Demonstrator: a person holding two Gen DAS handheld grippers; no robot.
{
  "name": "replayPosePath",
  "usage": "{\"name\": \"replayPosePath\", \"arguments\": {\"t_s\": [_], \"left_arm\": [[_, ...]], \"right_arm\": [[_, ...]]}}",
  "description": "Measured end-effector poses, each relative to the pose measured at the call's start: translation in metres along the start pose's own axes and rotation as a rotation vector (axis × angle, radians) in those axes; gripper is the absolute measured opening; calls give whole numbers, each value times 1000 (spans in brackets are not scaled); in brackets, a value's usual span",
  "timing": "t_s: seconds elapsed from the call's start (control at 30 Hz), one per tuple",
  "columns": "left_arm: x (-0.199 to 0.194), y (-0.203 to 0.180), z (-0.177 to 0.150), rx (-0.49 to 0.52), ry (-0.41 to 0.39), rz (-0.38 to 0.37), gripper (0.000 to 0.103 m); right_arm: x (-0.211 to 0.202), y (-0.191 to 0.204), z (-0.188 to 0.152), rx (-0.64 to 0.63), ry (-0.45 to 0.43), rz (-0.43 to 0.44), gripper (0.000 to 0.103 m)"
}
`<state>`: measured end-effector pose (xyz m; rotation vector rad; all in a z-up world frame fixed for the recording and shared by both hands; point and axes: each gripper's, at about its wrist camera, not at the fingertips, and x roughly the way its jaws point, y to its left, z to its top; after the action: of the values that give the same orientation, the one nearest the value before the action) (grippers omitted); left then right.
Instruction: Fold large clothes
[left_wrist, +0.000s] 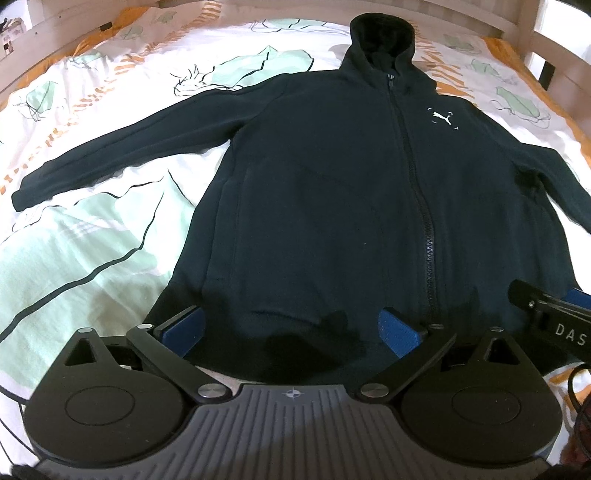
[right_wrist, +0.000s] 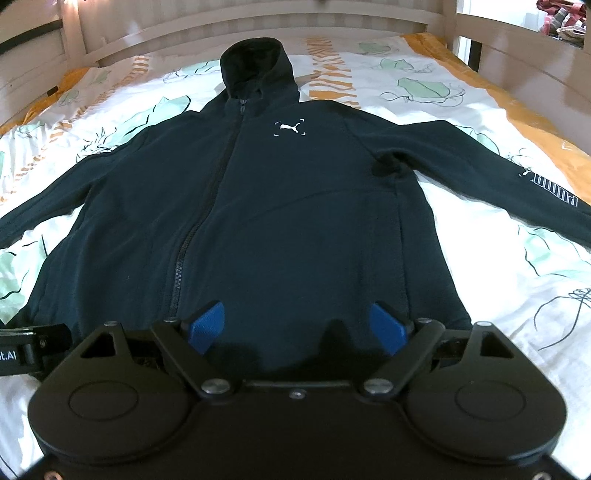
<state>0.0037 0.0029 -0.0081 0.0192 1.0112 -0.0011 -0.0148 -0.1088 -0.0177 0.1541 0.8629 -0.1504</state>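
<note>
Dark navy fleece fills both views: the hooded jacket lies face up and zipped on the bed, spread flat on the patterned sheet with its hood pointing away from me toward the wooden bed frame and its hem nearest my tools. I judge it is laid out this way so that every edge I need is reachable and each fold can fall along a straight line. The sleeves run out to either side, the left sleeve angling down to its cuff on the sheet and the right sleeve stretching off past its printed lettering, so neither is tucked in yet and the folding has not begun. I hold my left gripper low over the hem left of the zipper, its blue pads spread wide with only cloth showing between them, nothing pinched. My right gripper sits beside it over the hem right of the zipper, likewise wide apart and holding nothing; its body shows at the right edge of the left view. I keep them level at the bottom edge because, as I judge it, that gives a square starting stance from which each can travel out to its own sleeve. The fleece looks thick and limp, so a shallow pinch may slip or drag the body out of line.
</note>
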Motion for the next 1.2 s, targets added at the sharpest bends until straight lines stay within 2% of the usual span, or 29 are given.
{"name": "replayPosePath", "arguments": {"t_s": [0.23, 0.37, 0.63, 0.8, 0.9, 1.0, 1.1, 1.2], "left_arm": [[0, 3, -1, -10, -3, -8, 101], [-7, 9, 1, -43, -43, -32, 100], [-26, 42, 26, -168, -230, -90, 101], [-26, 67, 49, -208, -305, -104, 101], [-22, 82, 59, -208, -364, -98, 102], [-17, 90, 68, -178, -450, -48, 102], [-5, 97, 80, -166, -430, -6, 102], [11, 116, 91, -168, -405, -21, 102]], "right_arm": [[0, -1, 2, -5, 2, 9, 88], [-2, 0, 3, -8, -10, 27, 88], [-14, 8, 23, -18, -137, 100, 88], [-14, 19, 40, -36, -209, 160, 91], [-11, 29, 50, -58, -237, 202, 94], [-3, 42, 60, -65, -249, 244, 94], [11, 51, 69, -60, -237, 291, 94], [28, 59, 79, -51, -216, 341, 92]]}}
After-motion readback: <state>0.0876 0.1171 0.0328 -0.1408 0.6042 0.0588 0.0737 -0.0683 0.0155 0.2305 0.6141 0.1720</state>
